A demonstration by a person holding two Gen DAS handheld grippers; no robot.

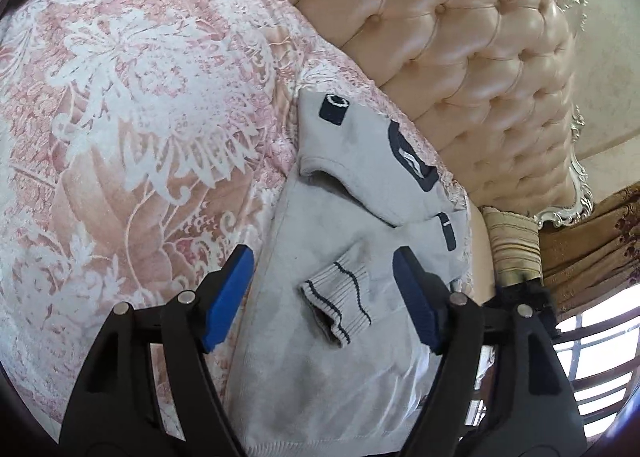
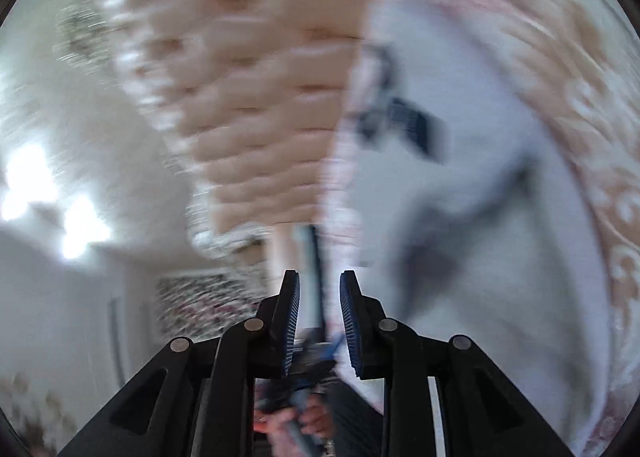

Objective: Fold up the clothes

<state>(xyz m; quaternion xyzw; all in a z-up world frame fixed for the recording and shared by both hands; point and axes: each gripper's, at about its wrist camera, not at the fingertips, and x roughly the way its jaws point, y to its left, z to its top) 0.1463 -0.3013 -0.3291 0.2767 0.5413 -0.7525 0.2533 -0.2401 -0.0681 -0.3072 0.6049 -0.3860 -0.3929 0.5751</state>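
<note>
A grey knit sweater (image 1: pixel 344 357) with dark trim lies on a pink and white floral bedspread (image 1: pixel 132 117) in the left wrist view. A sleeve is folded across its body. The striped cuff (image 1: pixel 340 309) rests between the blue pads of my left gripper (image 1: pixel 322 253), which is wide open just above the cloth. The right wrist view is heavily blurred. There my right gripper (image 2: pixel 319 277) hangs in the air with a narrow gap between its pads and nothing in it. The sweater (image 2: pixel 480 217) spreads to its right, its dark collar (image 2: pixel 408 125) showing.
A tufted peach headboard (image 1: pixel 460 37) with a silver carved frame runs along the far side of the bed. A striped cushion (image 1: pixel 516 245), curtains and a window (image 1: pixel 592 369) sit at the right. A person's hand (image 2: pixel 316 421) shows low between my right fingers.
</note>
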